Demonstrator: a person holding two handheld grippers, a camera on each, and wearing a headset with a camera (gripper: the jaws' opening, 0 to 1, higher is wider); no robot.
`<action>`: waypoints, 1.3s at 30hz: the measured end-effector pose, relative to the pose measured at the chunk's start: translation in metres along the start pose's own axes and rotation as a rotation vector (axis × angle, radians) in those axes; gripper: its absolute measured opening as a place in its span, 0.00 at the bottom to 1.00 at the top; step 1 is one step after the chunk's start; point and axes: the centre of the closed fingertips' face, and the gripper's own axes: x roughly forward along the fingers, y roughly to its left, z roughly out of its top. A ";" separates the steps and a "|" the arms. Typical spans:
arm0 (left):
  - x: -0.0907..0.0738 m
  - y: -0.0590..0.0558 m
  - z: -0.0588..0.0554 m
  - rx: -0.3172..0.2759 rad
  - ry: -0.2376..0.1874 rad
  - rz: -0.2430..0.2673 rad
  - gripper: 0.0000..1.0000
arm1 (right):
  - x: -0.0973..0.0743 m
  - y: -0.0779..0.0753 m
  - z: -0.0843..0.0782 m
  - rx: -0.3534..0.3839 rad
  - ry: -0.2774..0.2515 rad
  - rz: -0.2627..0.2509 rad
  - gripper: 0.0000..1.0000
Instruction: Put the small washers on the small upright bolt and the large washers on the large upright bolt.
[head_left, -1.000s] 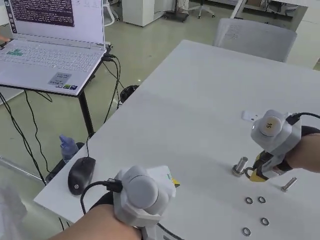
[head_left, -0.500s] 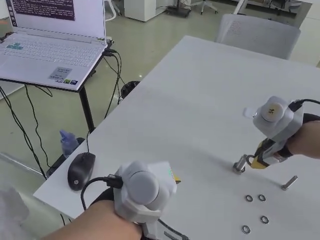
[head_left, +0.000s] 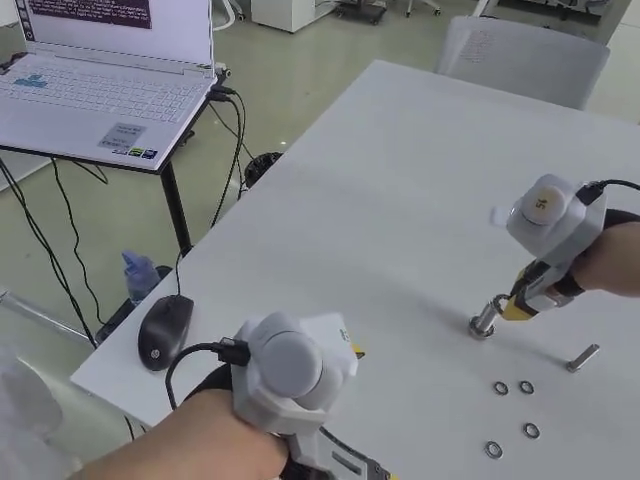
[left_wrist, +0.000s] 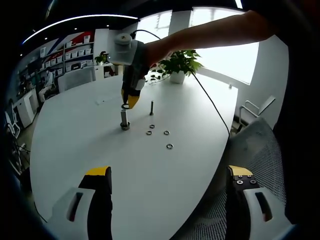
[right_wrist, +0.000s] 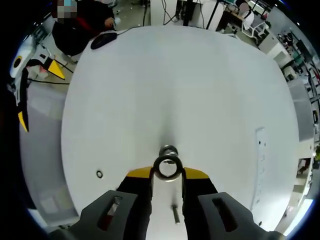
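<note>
The jaws of the right gripper (right_wrist: 167, 174) are shown closed on a silver metal ring washer (right_wrist: 156, 169), which is held level at the top of the large upright silver bolt (right_wrist: 168, 150). Whether the ring is touching the bolt's top or is just clear of it cannot be told. In the right gripper view the lower part of this bolt is hidden behind the ring, while its full height is seen in the left gripper view.

The jaws of the left gripper (left_wrist: 169, 172) are spread wide with nothing between them, well apart from the bolts, at the near edge of the white table (head_left: 400, 200). In the head view these jaws are cut off by the lower border.

The small slim silver bolt (left_wrist: 151, 107) is seen standing upright near the large one, though in the head view it appears slanted. Four small silver washers (left_wrist: 166, 133) lie loose on the table beside the bolts, apart from one another. They are too small for their sizes to be compared.
</note>
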 end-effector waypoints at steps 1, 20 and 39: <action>0.000 0.000 0.000 -0.001 -0.001 -0.001 0.95 | 0.000 0.000 0.000 0.001 0.001 0.002 0.22; -0.001 -0.003 -0.004 -0.014 0.003 -0.005 0.95 | 0.016 -0.002 0.005 -0.017 0.033 0.014 0.22; 0.000 -0.003 -0.007 -0.012 0.019 -0.011 0.93 | 0.028 -0.003 0.005 -0.033 0.051 0.022 0.22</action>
